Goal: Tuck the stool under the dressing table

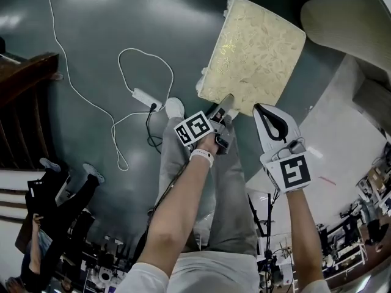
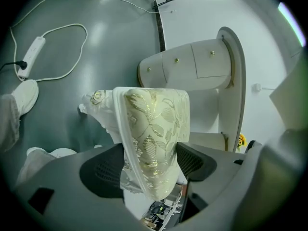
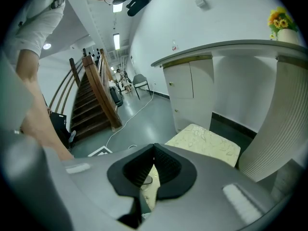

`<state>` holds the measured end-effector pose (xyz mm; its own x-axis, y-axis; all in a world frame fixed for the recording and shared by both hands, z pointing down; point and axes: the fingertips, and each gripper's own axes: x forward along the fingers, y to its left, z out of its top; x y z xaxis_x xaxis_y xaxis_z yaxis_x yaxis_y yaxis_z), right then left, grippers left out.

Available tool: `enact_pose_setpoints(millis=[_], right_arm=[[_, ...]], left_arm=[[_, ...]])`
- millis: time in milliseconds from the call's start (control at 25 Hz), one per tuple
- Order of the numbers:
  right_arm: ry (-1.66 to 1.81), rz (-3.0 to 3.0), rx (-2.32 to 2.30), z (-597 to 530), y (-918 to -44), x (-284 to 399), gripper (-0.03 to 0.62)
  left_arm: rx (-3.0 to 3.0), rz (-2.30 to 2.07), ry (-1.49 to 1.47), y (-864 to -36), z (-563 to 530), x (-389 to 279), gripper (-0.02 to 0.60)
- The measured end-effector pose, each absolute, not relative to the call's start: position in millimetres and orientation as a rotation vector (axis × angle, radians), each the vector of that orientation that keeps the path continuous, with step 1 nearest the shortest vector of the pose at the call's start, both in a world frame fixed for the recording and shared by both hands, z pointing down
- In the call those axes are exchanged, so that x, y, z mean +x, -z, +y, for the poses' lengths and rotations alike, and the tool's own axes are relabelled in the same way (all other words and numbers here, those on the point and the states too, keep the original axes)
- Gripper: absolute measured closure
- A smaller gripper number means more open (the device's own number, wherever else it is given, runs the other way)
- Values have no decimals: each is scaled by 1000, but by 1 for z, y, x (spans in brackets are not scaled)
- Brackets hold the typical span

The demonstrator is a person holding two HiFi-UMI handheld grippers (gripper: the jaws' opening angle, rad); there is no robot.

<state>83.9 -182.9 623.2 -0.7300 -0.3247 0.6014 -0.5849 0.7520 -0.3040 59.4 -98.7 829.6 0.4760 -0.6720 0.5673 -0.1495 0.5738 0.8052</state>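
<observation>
One stool (image 1: 253, 50) sits between the spread left claw (image 2: 148, 163); right claw (image 3: 154, 153) closed.

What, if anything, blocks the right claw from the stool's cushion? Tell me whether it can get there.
Probably yes. In the head view the right claw hangs close by the near edge of the stool's cushion, with nothing between them. Its jaws stand together, so they would have to open first.
</observation>
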Motion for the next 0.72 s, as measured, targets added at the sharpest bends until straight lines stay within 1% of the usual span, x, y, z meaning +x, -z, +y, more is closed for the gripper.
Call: enact_pose_setpoints(millis=[480, 720], right_arm=[[-661, -2435, 697, -183, -620, 85, 582], [-695, -2413, 740, -184, -630, 105, 583]], left_arm=[[879, -1048, 374, -830, -94, 58, 259], [869, -1047, 372, -830, -95, 60, 261]])
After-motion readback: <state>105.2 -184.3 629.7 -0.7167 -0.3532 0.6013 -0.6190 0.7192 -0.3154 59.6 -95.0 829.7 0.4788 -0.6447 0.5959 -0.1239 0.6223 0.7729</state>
